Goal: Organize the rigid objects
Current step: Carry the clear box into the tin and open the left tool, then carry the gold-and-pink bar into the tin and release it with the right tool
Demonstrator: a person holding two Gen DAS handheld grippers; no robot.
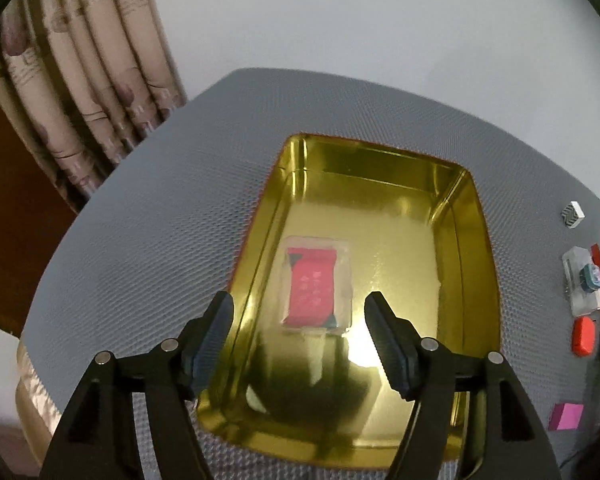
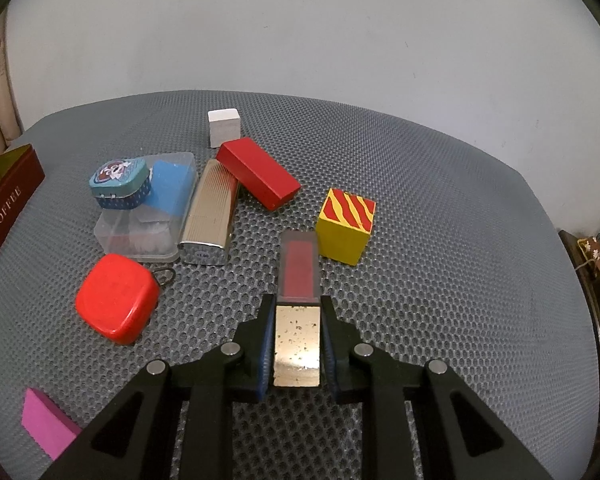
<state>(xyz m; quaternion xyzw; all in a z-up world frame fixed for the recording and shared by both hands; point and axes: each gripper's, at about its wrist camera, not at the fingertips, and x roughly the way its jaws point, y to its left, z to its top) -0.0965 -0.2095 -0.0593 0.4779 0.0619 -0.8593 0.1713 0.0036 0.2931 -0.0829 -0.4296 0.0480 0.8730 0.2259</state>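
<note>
In the left wrist view my left gripper (image 1: 300, 320) is open and empty, above the near end of a gold tin box (image 1: 472, 264). A clear case with a red card (image 1: 316, 288) lies flat on the box floor, just beyond the fingertips. In the right wrist view my right gripper (image 2: 297, 316) is shut on the gold base of a lipstick-like tube with a clear red top (image 2: 299, 272), held over the grey mat. Beyond it lie a yellow-red striped cube (image 2: 346, 226), a red block (image 2: 258, 178), a silver ribbed case (image 2: 210, 216) and a red rounded box (image 2: 116, 304).
A clear plastic box (image 2: 140, 236) holds a blue block (image 2: 170, 192), with a blue patterned tin (image 2: 120, 184) on top. A white cube (image 2: 224, 126) sits at the back. A pink wedge (image 2: 46, 422) lies at near left. The tin's dark red side (image 2: 8, 196) stands at left.
</note>
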